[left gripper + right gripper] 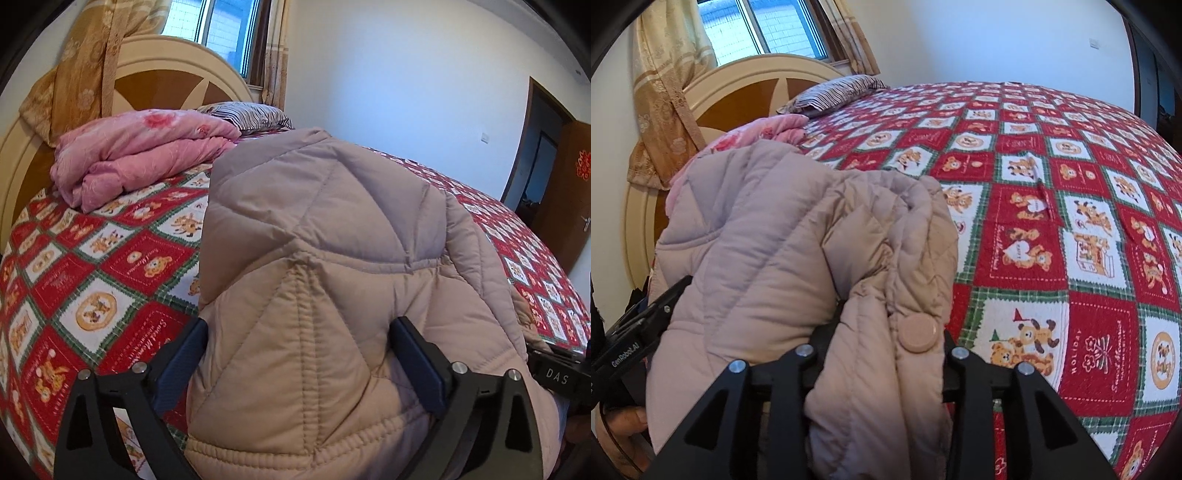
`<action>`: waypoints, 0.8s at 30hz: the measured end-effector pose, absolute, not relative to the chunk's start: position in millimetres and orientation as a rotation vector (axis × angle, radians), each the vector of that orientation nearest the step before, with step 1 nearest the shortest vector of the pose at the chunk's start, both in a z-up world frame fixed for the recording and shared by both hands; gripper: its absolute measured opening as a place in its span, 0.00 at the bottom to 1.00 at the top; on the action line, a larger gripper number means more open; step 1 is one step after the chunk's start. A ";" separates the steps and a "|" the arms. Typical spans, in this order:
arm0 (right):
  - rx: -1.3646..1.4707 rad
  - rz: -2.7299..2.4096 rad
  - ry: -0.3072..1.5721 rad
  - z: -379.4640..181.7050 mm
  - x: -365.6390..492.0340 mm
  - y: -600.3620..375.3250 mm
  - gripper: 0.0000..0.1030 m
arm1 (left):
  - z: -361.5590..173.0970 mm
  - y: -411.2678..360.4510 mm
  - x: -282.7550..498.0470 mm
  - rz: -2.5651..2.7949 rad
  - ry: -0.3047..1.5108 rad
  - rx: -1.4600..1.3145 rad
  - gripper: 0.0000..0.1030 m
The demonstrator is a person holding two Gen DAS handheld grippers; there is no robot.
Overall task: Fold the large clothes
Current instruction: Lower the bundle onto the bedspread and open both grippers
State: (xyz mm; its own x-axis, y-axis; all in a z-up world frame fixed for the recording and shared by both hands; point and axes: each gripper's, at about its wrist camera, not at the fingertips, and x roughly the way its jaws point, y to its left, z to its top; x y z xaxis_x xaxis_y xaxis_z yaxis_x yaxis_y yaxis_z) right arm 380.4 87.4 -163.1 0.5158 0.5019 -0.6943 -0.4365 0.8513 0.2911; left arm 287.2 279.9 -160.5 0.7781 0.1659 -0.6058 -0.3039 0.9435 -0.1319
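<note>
A beige quilted puffer jacket [314, 240] is bunched and held up over the bed; it also shows in the right wrist view [775, 240]. My left gripper [299, 354] is shut on the jacket near its ribbed hem, with thick padding between the blue pads. My right gripper [882, 350] is shut on the jacket's front edge beside a round beige button [919, 334]. The right gripper's fingertips are hidden by fabric. The left gripper shows at the left edge of the right wrist view [639, 332].
The bed has a red, white and green bear-pattern cover [1052, 221]. A folded pink quilt [140, 155] and a striped pillow [247, 114] lie by the cream headboard [162, 70]. A curtained window stands behind. An open brown door [565, 177] is at the right.
</note>
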 end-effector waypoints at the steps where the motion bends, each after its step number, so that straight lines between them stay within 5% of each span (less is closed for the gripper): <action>1: 0.082 0.563 0.864 -164.6 380.8 87.5 0.37 | -162.1 280.2 287.4 0.257 0.629 -0.233 0.98; 11: 0.091 0.530 0.892 -166.9 386.2 82.0 0.54 | -143.2 279.7 270.9 0.299 0.622 -0.231 0.99; 17: 0.089 0.473 0.753 -102.0 332.7 40.1 0.75 | -77.3 259.5 193.5 0.319 0.516 -0.165 0.99; 24: 0.076 0.488 0.598 -46.7 244.1 9.6 0.86 | -30.3 229.6 123.3 0.305 0.398 -0.118 0.99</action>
State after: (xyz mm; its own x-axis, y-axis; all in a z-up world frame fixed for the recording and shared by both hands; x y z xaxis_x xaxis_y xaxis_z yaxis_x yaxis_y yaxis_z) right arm 244.1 9.6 -46.7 0.7167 0.4621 -0.5222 -0.4191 0.8840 0.2071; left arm 123.3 229.6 -30.3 0.8769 0.2691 -0.3984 -0.3150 0.9476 -0.0531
